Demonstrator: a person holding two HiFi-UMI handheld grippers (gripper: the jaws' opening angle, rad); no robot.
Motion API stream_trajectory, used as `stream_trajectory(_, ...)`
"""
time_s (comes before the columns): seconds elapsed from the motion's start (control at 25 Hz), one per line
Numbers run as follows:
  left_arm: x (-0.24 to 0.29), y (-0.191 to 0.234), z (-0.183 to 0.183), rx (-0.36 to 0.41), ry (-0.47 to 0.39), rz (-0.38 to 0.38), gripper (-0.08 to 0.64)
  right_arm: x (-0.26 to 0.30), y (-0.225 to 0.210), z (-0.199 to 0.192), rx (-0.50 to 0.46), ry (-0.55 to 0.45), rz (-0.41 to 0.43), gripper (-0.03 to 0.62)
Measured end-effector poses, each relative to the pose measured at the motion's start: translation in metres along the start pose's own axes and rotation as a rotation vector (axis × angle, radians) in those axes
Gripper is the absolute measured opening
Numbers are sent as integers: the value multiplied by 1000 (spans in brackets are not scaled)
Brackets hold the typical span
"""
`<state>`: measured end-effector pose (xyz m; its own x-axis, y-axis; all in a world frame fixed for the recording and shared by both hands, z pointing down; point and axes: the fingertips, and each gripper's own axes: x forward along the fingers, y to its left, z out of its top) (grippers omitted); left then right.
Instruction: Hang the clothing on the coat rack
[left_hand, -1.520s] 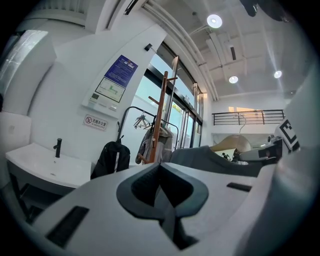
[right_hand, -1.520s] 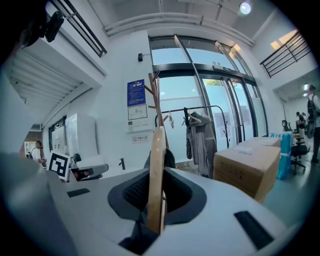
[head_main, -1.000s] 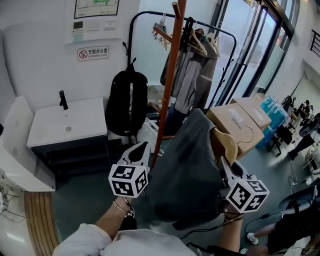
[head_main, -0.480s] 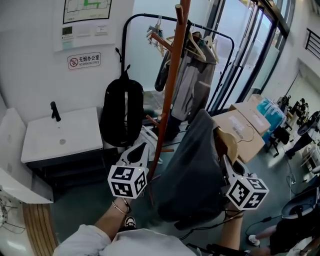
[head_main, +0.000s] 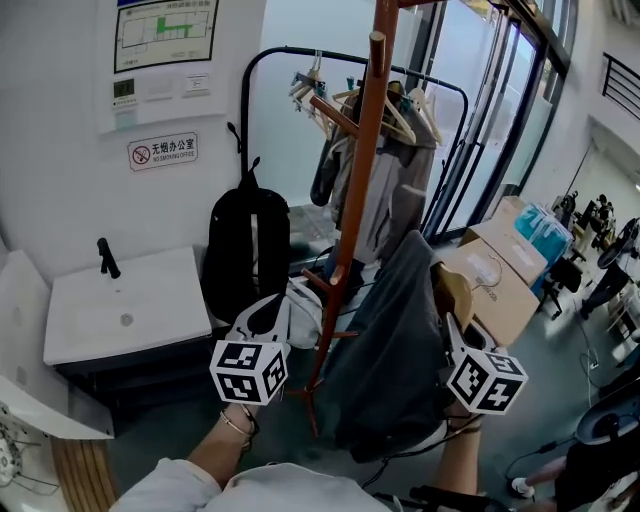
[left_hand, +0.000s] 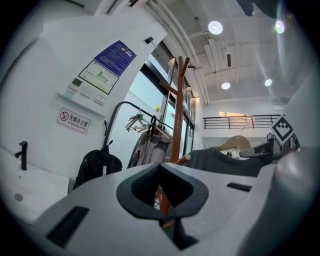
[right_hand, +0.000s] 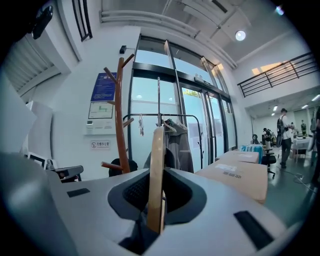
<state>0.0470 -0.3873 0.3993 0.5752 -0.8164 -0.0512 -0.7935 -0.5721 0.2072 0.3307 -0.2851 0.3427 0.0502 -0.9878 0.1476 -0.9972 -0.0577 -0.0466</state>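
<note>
**Grey top on its hanger closes in on the coat rack**

A person stands facing the reddish-brown coat rack (head_main: 350, 230), a gripper in each hand. The right gripper (head_main: 448, 330) is clamped on the thin edge of a wooden hanger (head_main: 455, 290). Its jaws stand only narrowly apart, because the flat wood fills the gap between them. A dark grey garment (head_main: 385, 350) drapes from that hanger and hangs just to the right of the pole, at about the height of the lower pegs and not yet on any of them. Gripping the hanger rather than the cloth appears to keep the top spread out and the hook free for a peg.

The left gripper (head_main: 268, 312) points at the pole from the other side, jaws drawn together with nothing between them. It seems held ready to steady the garment or the rack as needed.

Behind the rack, a black backpack (head_main: 247, 250) hangs at one end of a black clothes rail (head_main: 300, 52) already carrying several garments on hangers. Cardboard boxes (head_main: 500, 285) lie to the right and a white washbasin (head_main: 120, 315) sits to the left.

What looks to remain is lifting the hanger's hook up to a free upper peg. The garment's bulk beside the lower pegs could snag on the way.
</note>
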Motion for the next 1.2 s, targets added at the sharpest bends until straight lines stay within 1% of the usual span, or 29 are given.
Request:
stream_trajectory(0.28,25,28,12,4,-21,-7,8,36,7,4,10,-16,-27,69)
stream_trajectory(0.52,46,29,22,12,-37,-17,8,67,9,4,11,-1,-32,69)
stream_trajectory(0.76,57,29,21,5,-29,12,8,93,2,9,-5,12,-12,69)
stream_trajectory(1.0,61,35,40,28,-59,63,8,110,6,23,-37,5,27,69)
stream_trajectory(1.2,68,29,45,49,-62,57,8,118,10,34,-63,0,54,69)
